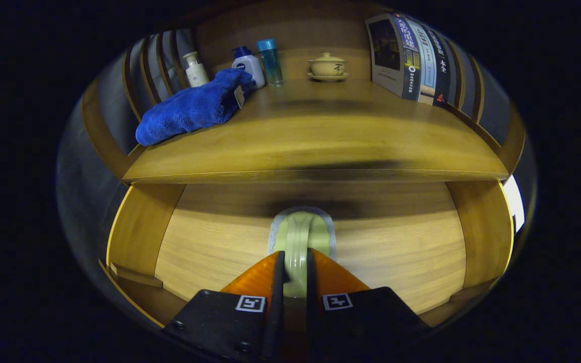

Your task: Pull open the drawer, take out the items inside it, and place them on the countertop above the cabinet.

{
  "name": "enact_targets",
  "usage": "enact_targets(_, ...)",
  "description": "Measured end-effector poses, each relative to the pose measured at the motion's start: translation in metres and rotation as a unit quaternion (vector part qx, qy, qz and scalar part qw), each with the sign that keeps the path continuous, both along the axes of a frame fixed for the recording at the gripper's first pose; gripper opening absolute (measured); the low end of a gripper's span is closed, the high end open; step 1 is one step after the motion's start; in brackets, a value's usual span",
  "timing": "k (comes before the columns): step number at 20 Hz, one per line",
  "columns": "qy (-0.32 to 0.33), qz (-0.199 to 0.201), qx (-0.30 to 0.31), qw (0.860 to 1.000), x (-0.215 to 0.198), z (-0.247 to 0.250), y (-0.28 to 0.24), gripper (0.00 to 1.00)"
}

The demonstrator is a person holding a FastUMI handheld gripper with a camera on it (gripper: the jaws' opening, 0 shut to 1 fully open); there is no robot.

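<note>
Gripper (295, 264) nearest the camera, fingers drawn in narrow w/ both pads pressing the sides of a pale green brush (300, 237). It's clamped on the handle, which runs up between the fingers and arches forward beyond the tips.

Brush sits over the floor of the open drawer (210, 252), about mid-width; can't tell if it's lifted or resting on the wood. Whitish fringe around the far end looks like bristles, facing down.

Handling, judged: glossy hard plastic, stiff, light, not fragile. Smooth surface could slip or pivot in the pads, so the grip belongs on the narrow middle of the handle, approx where it is now, not on the bristle edge.

Long axis runs straight away from the camera, in line w/ the fingers, head end pointing toward the back of the drawer under the bench (321, 146).

On the bench above: blue towel (194, 108) on one side, three bottles (250, 65) behind it, lidded cup (328, 65) at the back, books (411, 55) upright on the other side. Bare wood at the front middle looks like room to set the brush down.
</note>
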State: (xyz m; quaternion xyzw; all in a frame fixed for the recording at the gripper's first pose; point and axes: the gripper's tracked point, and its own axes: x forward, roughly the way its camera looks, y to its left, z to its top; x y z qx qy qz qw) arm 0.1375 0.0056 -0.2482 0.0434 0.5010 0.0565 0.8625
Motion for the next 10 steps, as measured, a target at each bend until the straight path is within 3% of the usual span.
enact_targets(10,-0.08,0.039,0.017,0.996,-0.017,0.073,0.015,0.27)
